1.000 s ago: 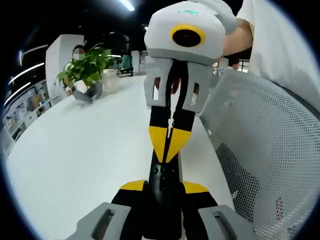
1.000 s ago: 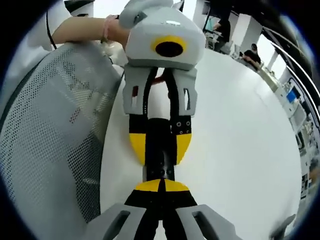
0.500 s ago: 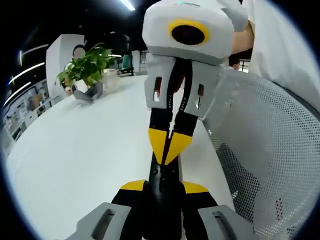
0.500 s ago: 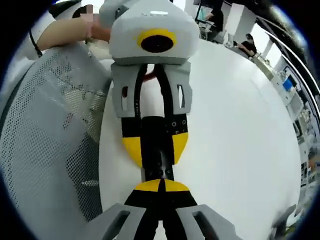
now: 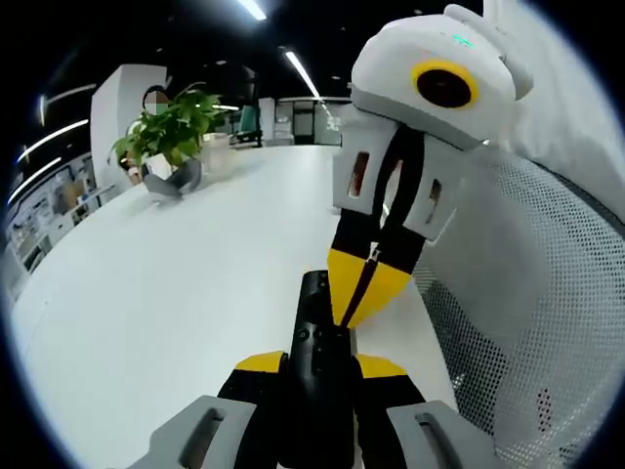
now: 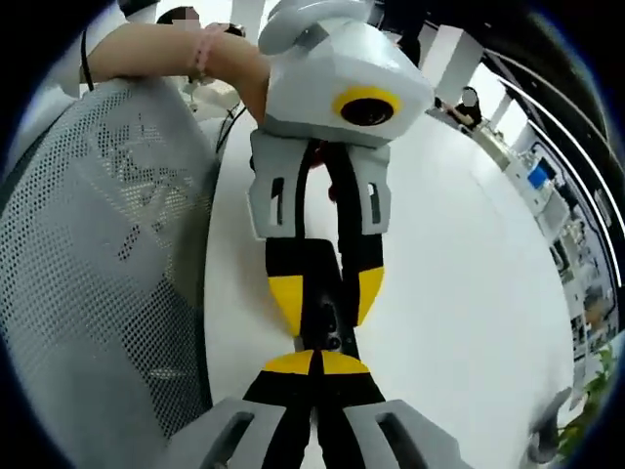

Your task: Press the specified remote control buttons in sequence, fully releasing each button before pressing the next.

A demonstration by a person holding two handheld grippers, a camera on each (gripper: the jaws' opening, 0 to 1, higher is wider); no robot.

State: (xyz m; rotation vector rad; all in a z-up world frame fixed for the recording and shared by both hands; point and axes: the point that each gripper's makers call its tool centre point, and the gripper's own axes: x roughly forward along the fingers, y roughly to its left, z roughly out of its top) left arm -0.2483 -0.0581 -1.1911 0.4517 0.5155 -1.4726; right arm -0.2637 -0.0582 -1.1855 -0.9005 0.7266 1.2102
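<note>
We hold a black remote control [image 5: 317,366] clenched in our left gripper [image 5: 317,363] over a white worktop [image 5: 166,283]. Our right gripper [image 5: 369,293], jaws pinched together, touches the remote's right edge at one o'clock. A mesh chair [image 5: 527,293] crowds the worktop's edge at three o'clock; open surface spreads toward a potted plant [image 5: 168,137] at ten o'clock.

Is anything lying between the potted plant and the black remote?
No. In the left gripper view, only bare white table stretches from the potted plant to the remote.
</note>
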